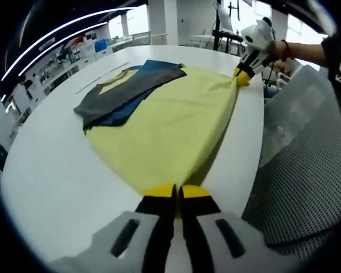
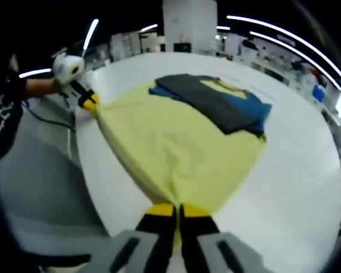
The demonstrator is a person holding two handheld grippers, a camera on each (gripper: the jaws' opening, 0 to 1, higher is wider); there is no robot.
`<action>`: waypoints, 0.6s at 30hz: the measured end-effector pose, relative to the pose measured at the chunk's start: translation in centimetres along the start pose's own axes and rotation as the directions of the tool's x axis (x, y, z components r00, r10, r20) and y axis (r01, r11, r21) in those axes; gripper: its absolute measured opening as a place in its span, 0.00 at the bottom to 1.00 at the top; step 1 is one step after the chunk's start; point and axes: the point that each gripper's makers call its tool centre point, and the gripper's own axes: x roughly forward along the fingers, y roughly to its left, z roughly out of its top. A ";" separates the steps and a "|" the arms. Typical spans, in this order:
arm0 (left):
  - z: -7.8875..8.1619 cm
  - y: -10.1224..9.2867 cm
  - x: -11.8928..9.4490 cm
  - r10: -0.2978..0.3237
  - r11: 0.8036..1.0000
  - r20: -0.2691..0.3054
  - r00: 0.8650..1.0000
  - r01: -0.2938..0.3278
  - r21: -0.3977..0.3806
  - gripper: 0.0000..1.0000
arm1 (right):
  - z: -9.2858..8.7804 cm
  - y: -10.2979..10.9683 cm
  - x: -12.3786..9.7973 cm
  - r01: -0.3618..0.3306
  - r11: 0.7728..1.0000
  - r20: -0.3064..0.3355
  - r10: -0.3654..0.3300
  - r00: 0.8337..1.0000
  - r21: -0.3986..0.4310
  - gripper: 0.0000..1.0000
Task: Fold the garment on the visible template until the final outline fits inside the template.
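Observation:
A pale yellow garment (image 1: 170,125) lies spread on the white table (image 1: 51,182), stretched taut between both grippers. My left gripper (image 1: 178,192) is shut on its near corner. The right gripper (image 1: 241,75), held by a hand, pinches the far corner at the table edge. From the right gripper view, my right gripper (image 2: 178,210) is shut on the yellow garment (image 2: 182,148), and the left gripper (image 2: 91,106) grips the far corner. A dark grey garment (image 1: 128,91) and a blue one (image 1: 122,111) lie stacked at the cloth's far side, with a yellow patch (image 1: 118,79) showing.
A grey mesh chair back (image 1: 307,170) stands close to the table's right edge. A person's arm with a red wristband (image 1: 285,50) reaches in. Shelves and desks line the room behind. Bare table surface (image 2: 295,187) stretches beyond the clothes.

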 end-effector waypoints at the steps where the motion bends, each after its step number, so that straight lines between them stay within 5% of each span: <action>1: 0.1 0.0 -0.1 0.001 1.000 0.003 1.000 -0.001 -0.002 0.00 | 0.0 0.0 -0.1 0.001 1.000 0.002 -0.001 1.000 0.001 0.00; 9: 0.9 0.0 -1.5 0.034 0.999 0.007 0.999 -0.033 -0.039 0.00 | 0.8 0.9 -1.9 -0.004 1.000 0.027 0.004 1.000 -0.015 0.00; 18: 0.1 -0.7 -2.5 0.040 0.997 -0.004 0.999 -0.040 -0.058 0.00 | 1.1 3.0 -3.5 -0.011 1.000 0.041 0.012 0.999 -0.029 0.00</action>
